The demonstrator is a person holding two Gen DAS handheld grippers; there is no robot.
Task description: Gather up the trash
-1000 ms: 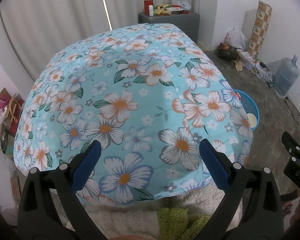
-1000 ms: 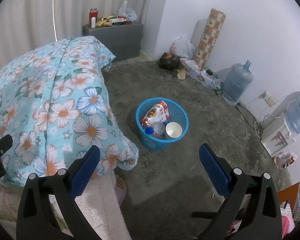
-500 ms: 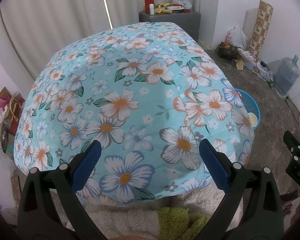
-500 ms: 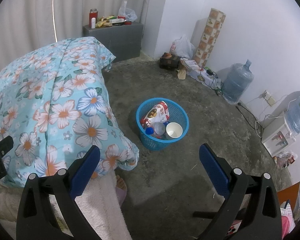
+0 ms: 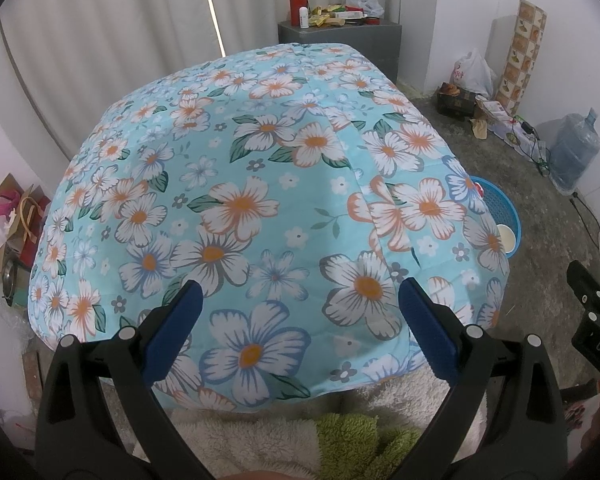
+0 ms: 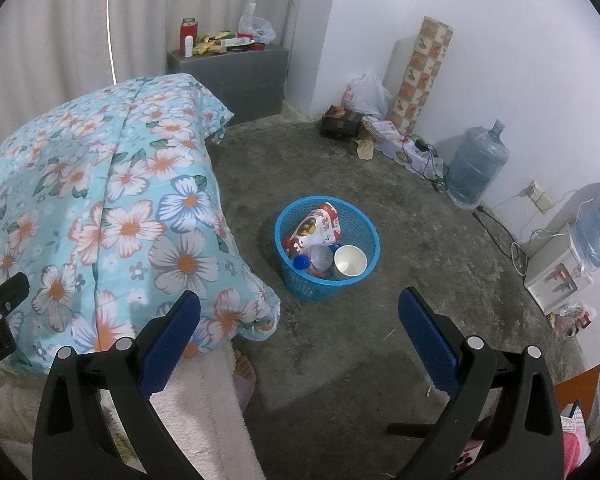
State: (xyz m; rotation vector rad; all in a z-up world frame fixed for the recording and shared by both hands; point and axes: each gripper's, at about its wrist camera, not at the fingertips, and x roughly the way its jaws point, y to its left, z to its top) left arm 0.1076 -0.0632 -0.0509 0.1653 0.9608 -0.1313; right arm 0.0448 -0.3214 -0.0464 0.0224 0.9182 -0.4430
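A blue plastic basket (image 6: 364,236) stands on the concrete floor beside the bed. Inside it lie a red and white snack bag (image 6: 316,228), a clear bottle with a blue cap (image 6: 314,259) and a white paper cup (image 6: 350,261). My right gripper (image 6: 299,320) is open and empty, hovering above the floor short of the basket. My left gripper (image 5: 298,318) is open and empty over the flowered blue bedcover (image 5: 260,200). Only the basket's rim (image 5: 508,208) and the cup (image 5: 506,238) peek past the bed's right edge in the left wrist view.
A grey cabinet (image 6: 236,76) with a red flask and packets stands at the bed's far end. Bags, a box, cables and a water jug (image 6: 476,168) line the right wall. A water dispenser (image 6: 556,276) stands nearer. A bare foot (image 6: 244,368) shows beside a white fleece.
Both views have shifted only slightly; the left gripper has drifted a little over the bed. The basket and its contents have not moved.
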